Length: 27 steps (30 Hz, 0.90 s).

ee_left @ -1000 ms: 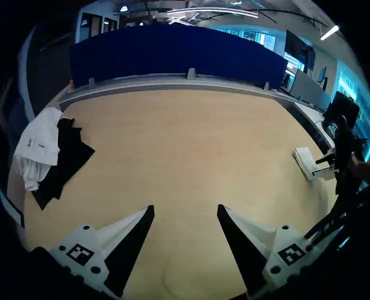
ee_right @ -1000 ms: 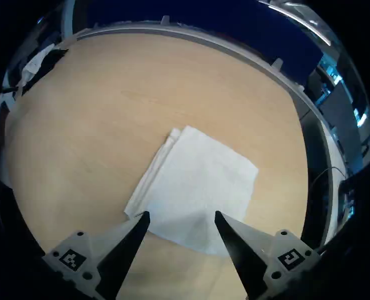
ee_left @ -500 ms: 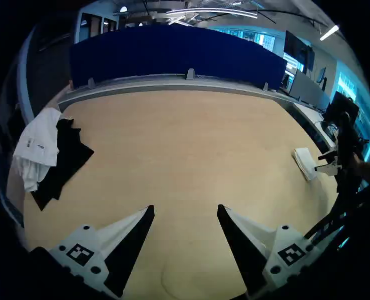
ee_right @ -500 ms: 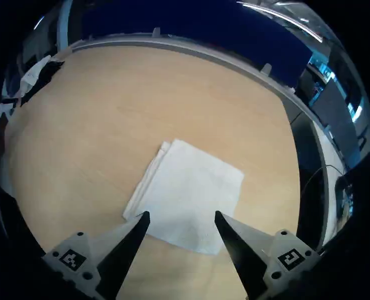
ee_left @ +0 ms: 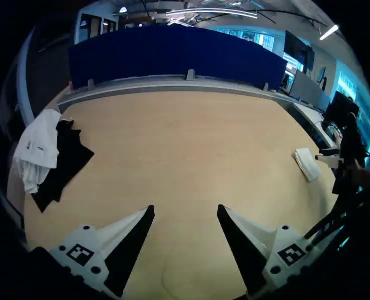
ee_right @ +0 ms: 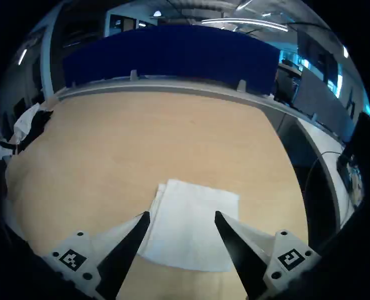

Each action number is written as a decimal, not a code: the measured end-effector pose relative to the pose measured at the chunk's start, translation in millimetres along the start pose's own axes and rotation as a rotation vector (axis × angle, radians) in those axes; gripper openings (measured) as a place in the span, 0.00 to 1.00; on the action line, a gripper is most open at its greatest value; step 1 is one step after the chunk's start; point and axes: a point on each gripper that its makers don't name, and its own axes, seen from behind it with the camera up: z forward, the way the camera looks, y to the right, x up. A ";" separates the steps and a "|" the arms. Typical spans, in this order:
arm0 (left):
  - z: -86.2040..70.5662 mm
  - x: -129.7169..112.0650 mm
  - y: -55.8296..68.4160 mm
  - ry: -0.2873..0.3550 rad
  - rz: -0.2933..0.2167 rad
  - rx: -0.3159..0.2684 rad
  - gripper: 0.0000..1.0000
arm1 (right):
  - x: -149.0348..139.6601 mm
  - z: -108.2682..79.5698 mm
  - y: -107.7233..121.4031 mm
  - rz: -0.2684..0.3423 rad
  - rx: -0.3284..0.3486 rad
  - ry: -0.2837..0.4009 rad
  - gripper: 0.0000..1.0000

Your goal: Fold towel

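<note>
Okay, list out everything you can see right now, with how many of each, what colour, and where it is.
towel: one, white, folded flat, on the table's right side
table: one, light wood, under everything
white cloth: one, white, crumpled at the table's left edge
black cloth: one, black, touching the white cloth on its inner side
partition: one, dark blue, along the table's far edge
monitor: at least one, black, beyond the table's right end
left gripper: one, white fingers with black inner faces, open, empty, over bare table
right gripper: one, same colours, open, empty, fingers over the towel's near part
</note>
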 end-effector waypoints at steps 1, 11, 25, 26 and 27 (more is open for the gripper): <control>-0.1 0.4 -0.3 0.001 0.001 0.000 0.93 | 3.5 -0.5 1.4 0.015 -0.010 0.016 1.00; 1.9 5.5 -3.4 0.015 -0.003 0.004 0.93 | 36.5 -13.0 15.5 0.166 -0.090 0.185 1.00; 9.1 29.1 -15.6 0.094 -0.008 0.026 0.93 | 77.7 -18.6 -13.1 0.164 -0.074 0.287 1.00; 9.2 31.6 -17.1 0.103 -0.012 0.029 0.93 | 81.6 -18.8 -16.8 0.162 -0.072 0.295 1.00; 9.3 34.5 -19.1 0.112 -0.015 0.033 0.93 | 85.9 -19.2 -21.2 0.160 -0.069 0.304 1.00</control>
